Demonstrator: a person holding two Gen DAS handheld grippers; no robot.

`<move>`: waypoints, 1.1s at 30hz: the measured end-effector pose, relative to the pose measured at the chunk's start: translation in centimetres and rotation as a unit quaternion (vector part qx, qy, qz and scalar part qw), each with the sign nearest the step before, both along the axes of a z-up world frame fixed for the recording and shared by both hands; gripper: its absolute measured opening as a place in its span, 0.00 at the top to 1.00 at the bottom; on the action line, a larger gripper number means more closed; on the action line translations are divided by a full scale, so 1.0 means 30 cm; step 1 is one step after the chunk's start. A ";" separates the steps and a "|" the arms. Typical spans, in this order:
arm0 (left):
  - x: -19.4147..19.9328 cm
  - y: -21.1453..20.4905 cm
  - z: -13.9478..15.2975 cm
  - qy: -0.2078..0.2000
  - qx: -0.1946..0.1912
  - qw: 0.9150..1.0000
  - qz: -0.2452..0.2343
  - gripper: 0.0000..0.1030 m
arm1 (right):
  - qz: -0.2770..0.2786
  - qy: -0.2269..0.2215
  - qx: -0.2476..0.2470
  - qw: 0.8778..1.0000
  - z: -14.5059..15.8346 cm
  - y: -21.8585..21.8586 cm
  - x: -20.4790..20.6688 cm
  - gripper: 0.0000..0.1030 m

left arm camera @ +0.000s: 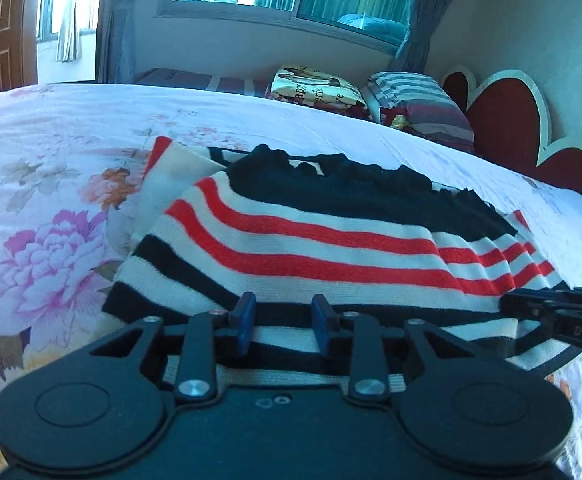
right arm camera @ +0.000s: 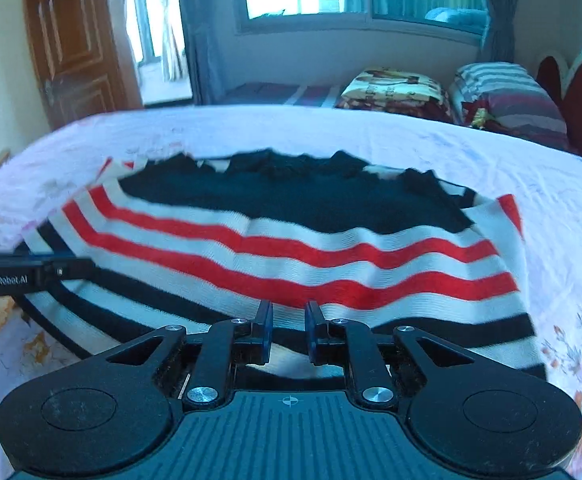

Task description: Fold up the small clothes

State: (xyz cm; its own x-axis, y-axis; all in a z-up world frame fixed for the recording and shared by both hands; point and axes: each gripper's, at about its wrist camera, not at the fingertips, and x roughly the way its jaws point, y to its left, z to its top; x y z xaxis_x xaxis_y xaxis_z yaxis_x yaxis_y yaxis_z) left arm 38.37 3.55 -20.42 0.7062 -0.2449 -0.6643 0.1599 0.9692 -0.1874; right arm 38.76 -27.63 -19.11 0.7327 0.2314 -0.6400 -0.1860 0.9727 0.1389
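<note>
A small knit garment [left arm camera: 311,252] with red, white and black stripes and a black frilled part lies on the bed, partly folded; it also shows in the right wrist view [right arm camera: 291,248]. My left gripper [left arm camera: 283,320] is over its near striped hem, jaws a little apart with the cloth between or under the blue pads. My right gripper [right arm camera: 287,330] is over the near hem too, jaws a little apart above the cloth. Each gripper shows in the other's view: the right one [left arm camera: 563,316], the left one [right arm camera: 23,274].
The floral bedsheet [left arm camera: 51,184] spreads around the garment. Pillows [left arm camera: 419,104] and a folded printed blanket [left arm camera: 315,88] lie at the far side by a red heart-shaped headboard [left arm camera: 503,120]. A window and a wooden door [right arm camera: 71,48] stand beyond.
</note>
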 end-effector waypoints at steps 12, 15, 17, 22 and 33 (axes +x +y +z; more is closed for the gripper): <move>-0.028 0.047 0.004 0.012 -0.008 1.000 0.021 0.73 | -0.039 0.040 -0.064 0.996 -0.074 -0.106 -0.067 0.59; -0.032 0.040 0.003 0.012 0.004 1.000 0.017 0.73 | -0.049 0.047 -0.055 0.996 -0.068 -0.112 -0.081 0.59; -0.031 0.035 0.006 0.015 0.007 1.000 0.021 0.72 | -0.054 0.052 -0.050 0.996 -0.052 -0.106 -0.083 0.59; -0.039 0.005 0.019 0.021 0.016 0.999 0.020 0.59 | -0.052 0.023 -0.001 0.998 0.033 -0.060 -0.086 0.59; -0.067 -0.044 0.020 0.020 0.038 0.999 0.019 0.41 | -0.005 0.025 -0.048 0.999 -0.011 0.157 -0.020 0.59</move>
State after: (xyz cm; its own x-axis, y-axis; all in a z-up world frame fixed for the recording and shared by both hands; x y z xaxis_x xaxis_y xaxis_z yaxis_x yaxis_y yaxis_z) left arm 36.36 2.23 -19.82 0.6862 -0.1668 -0.7080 0.1164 0.9860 -0.1195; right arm 38.17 -22.92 -19.44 0.7016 0.1599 -0.6944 -0.1719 0.9837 0.0528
